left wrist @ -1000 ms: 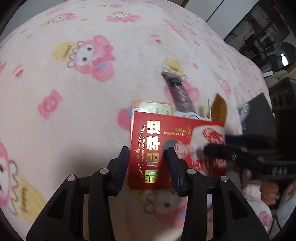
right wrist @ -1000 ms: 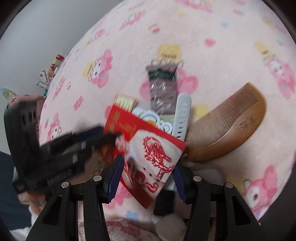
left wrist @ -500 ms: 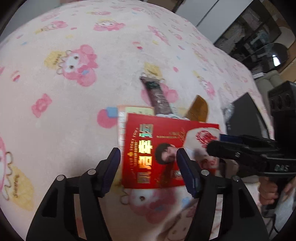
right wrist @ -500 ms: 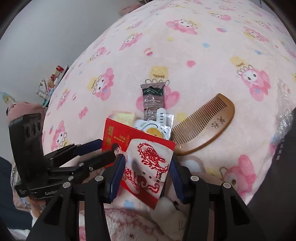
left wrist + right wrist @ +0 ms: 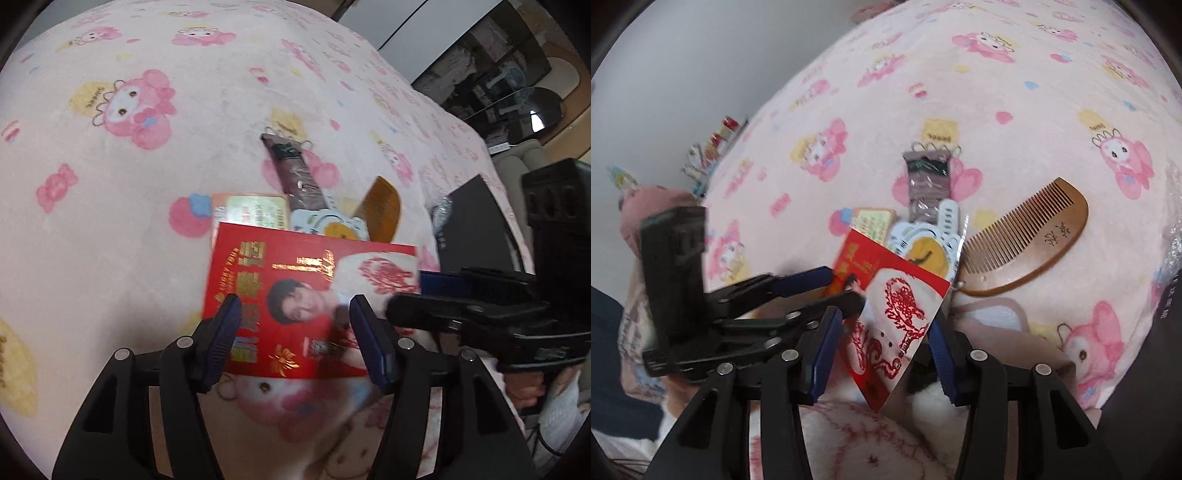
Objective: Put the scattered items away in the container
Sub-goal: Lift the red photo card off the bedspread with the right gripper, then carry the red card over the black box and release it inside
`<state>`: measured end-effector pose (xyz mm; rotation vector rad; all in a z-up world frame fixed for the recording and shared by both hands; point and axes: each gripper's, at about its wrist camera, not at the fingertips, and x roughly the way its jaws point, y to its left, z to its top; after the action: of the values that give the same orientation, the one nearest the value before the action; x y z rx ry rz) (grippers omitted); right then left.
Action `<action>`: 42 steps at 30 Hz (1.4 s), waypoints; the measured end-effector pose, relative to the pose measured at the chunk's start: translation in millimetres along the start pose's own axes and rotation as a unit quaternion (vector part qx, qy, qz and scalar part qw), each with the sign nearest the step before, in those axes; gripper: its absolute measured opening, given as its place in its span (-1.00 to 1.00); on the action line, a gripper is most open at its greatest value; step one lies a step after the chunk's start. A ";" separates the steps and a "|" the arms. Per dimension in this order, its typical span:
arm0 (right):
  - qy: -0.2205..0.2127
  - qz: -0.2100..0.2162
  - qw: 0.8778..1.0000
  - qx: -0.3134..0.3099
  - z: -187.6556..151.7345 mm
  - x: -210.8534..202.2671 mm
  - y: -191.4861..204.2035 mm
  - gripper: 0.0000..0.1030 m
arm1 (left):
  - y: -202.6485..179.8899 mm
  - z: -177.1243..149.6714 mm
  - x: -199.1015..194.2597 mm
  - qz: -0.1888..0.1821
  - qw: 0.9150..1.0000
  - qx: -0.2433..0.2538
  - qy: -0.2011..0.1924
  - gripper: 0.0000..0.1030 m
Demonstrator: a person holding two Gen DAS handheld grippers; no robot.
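A red printed packet [image 5: 306,295] is held above the pink cartoon blanket [image 5: 110,206]. My left gripper [image 5: 297,332] is open, its jaws standing wide either side of the packet. My right gripper [image 5: 882,350] is open around the packet's other end [image 5: 894,317], its jaws apart. What bears the packet is hidden. Behind it lie a brown sachet [image 5: 929,181], a white and yellow pack [image 5: 923,243], a yellow card [image 5: 873,223] and a wooden comb [image 5: 1027,243]. A dark box [image 5: 469,225] stands at the right.
Crinkled clear plastic [image 5: 441,214] lies by the dark box. Small bottles and packets [image 5: 713,147] sit beyond the blanket's left edge. Dark furniture [image 5: 517,85] stands past the far right.
Both grippers have risen and drawn back from the pile with the red packet between them. The left jaws have opened wider around the packet.
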<state>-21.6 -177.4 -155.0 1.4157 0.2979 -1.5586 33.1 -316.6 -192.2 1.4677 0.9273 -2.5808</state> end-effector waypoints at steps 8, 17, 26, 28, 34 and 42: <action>-0.019 0.001 1.000 -0.007 -1.5 -7.8 0.8 -0.70 | 28.1 2.1 1.8 0.037 0.998 -0.056 -0.012 0.20; 0.002 -0.022 1.000 0.004 2.6 6.3 -10.1 -0.64 | 34.2 -10.6 -18.1 -0.030 0.997 -0.070 -0.011 0.24; -0.046 -0.009 0.999 0.015 -2.9 -25.2 -5.8 -0.63 | 2.7 -4.5 -56.1 0.001 0.997 -0.058 -0.050 -0.10; -0.066 -0.011 0.998 0.019 -4.8 -44.4 -5.5 -0.63 | -12.1 -1.9 -67.5 0.003 0.998 -0.040 -0.057 -0.21; -0.130 -0.018 0.991 0.040 -26.7 -115.7 -14.0 -0.63 | -78.0 3.6 -92.6 -0.020 0.997 0.021 -0.074 -0.31; -0.194 -0.063 0.974 0.099 -96.4 -210.8 -67.8 -0.62 | -206.6 1.2 -71.8 -0.078 0.988 0.125 -0.047 -0.31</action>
<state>-44.6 27.3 -28.7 1.2226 -0.0045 -1.9720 8.5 -165.8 -35.7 1.3575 0.7604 -2.9443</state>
